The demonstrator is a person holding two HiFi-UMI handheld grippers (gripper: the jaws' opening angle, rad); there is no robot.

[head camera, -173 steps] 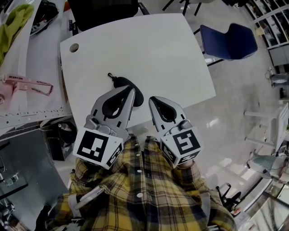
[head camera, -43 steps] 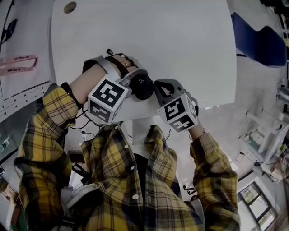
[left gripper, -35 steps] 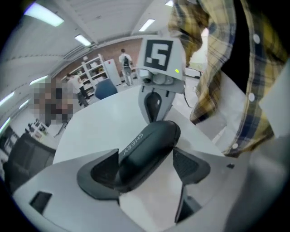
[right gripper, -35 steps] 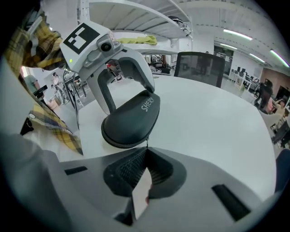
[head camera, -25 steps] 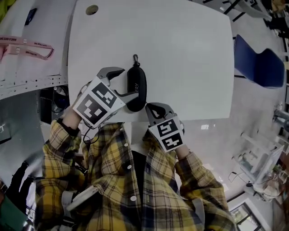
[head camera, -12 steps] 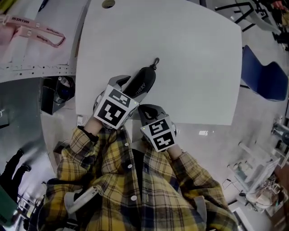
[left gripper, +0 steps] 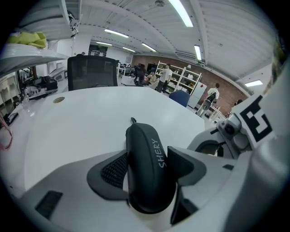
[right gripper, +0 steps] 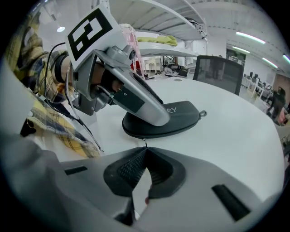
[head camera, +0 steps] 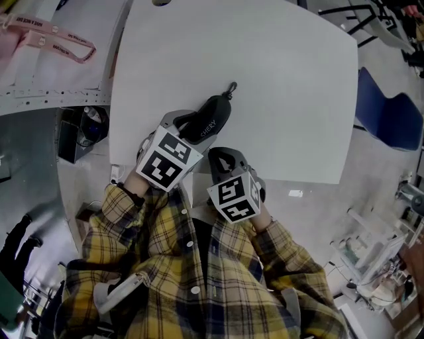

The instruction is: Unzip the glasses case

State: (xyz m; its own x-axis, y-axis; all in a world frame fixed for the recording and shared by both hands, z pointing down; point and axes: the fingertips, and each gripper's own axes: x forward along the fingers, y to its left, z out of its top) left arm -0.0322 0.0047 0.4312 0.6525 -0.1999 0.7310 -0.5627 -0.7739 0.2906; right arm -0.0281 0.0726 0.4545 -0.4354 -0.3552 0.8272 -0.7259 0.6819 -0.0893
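Glasses case [head camera: 211, 119], black: lies on the white table [head camera: 278, 73] near its front edge, between the left tool [left gripper: 147, 166] jaws, which have just been closing and have their pads on its sides. Right tool [right gripper: 144, 156]: jaws together, at the case's edge. Room: blue chair [head camera: 391, 109], black office chair [left gripper: 92, 71], ceiling strip lights [left gripper: 183, 12].

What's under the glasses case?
Only the white table; the glasses case rests on it, in the left tool, whose jaws have just been closing. The patch directly beneath is covered.

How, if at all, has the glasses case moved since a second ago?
Yes. Against the white table's near edge, the glasses case has swung clockwise; its loop end now points up-right.
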